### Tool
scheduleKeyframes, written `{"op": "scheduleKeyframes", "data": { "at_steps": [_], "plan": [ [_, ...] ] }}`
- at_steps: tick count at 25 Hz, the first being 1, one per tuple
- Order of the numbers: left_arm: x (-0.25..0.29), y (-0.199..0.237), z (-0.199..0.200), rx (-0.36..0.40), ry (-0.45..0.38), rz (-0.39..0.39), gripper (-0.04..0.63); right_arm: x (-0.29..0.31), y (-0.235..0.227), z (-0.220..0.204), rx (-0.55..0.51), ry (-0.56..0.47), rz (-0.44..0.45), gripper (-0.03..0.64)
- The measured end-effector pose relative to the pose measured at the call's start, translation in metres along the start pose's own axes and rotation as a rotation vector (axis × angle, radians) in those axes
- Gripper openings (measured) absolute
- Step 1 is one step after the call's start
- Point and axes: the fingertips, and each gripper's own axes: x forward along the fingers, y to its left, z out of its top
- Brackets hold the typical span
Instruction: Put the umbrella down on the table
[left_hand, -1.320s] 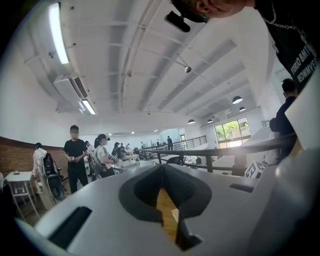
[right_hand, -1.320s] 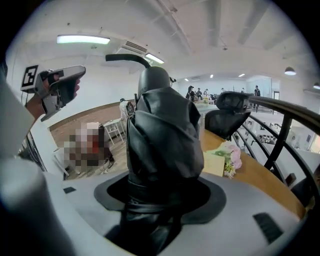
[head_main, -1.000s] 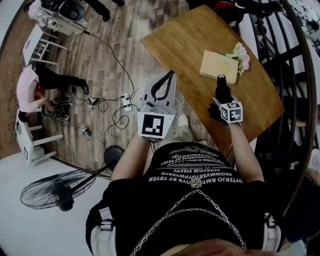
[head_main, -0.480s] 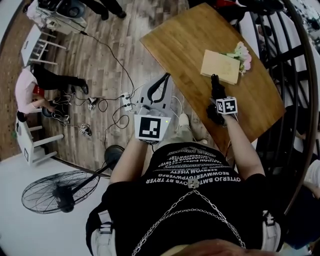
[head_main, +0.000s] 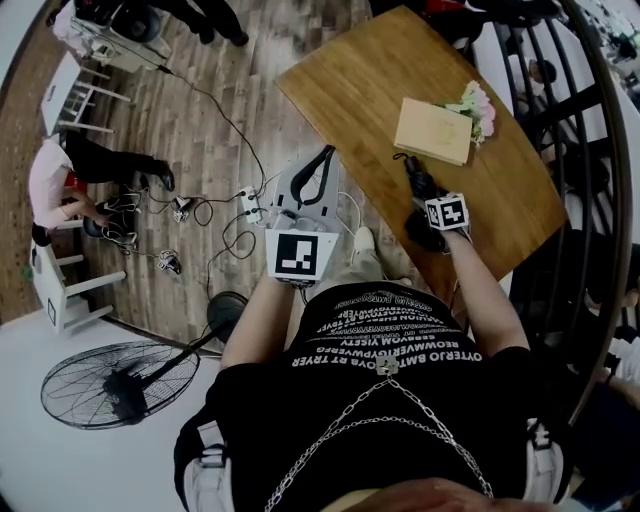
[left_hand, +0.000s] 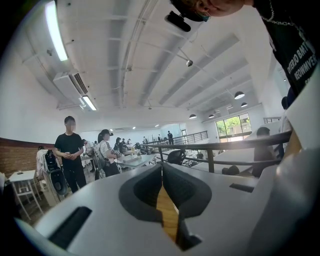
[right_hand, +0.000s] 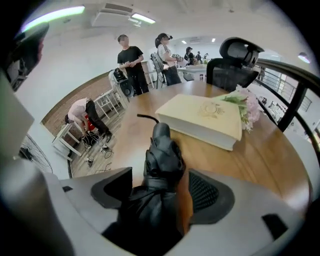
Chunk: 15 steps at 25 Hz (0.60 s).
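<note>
A folded black umbrella lies along the wooden table near its front edge, tip toward the cream book. My right gripper straddles its near end. In the right gripper view the umbrella sits between the jaws, which are opening. Bare wood shows between the umbrella and the right pad. My left gripper hangs over the floor left of the table, shut and empty. In the left gripper view its jaws meet at the tip.
Pink flowers lie beside the book. A black railing curves past the table's right side. Cables and a power strip lie on the floor, with a standing fan at lower left. People stand beyond the table.
My right gripper has come down to the table with the umbrella, which went from nearly upright to lying toward the book. Its jaws have widened. The left gripper has barely moved.
</note>
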Motion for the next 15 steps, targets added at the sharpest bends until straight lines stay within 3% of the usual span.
{"op": "scheduleKeyframes", "data": {
  "at_steps": [5, 10, 15],
  "plan": [
    [-0.004, -0.018, 0.013, -0.004, -0.021, -0.009, 0.029, -0.048, -0.007, 0.020, 0.020, -0.113, 0.005, 0.337],
    [-0.009, -0.034, 0.027, -0.007, -0.032, -0.004, 0.029, -0.115, -0.017, 0.048, 0.104, -0.317, 0.005, 0.318],
    [-0.017, -0.057, 0.040, 0.007, -0.055, -0.008, 0.029, -0.197, -0.018, 0.071, 0.021, -0.523, -0.053, 0.122]
  ]
}}
